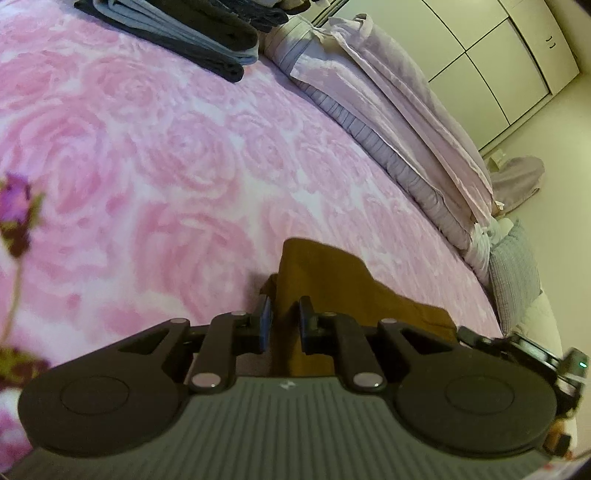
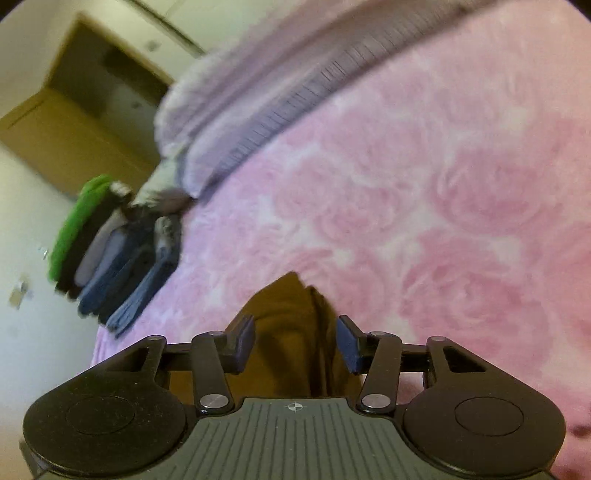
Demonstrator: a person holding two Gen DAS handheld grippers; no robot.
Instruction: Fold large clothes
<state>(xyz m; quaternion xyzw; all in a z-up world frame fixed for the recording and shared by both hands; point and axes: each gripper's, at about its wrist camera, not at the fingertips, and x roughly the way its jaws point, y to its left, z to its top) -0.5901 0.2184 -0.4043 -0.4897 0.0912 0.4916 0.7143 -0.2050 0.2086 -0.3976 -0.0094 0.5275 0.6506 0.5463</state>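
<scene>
A brown garment [image 1: 321, 273] lies on the pink rose-patterned bedspread [image 1: 166, 147]. My left gripper [image 1: 286, 321] is shut on a fold of it, and the brown cloth fills the narrow gap between the blue pads. In the right wrist view the same brown garment [image 2: 288, 306] rises in a bunched peak between the fingers of my right gripper [image 2: 295, 339]. Those jaws stand fairly wide, with the thick bunch filling the space from pad to pad. The blanket [image 2: 461, 184] shows beyond it, blurred.
A stack of folded dark clothes [image 1: 192, 33] sits at the far side of the bed, seen blurred as the stack [image 2: 110, 258] with a green piece on top. Lilac pillows [image 1: 388, 110] line the bed's head. Wardrobe doors [image 1: 498, 55] stand behind. A purple flower [image 1: 14, 206] hangs at the left.
</scene>
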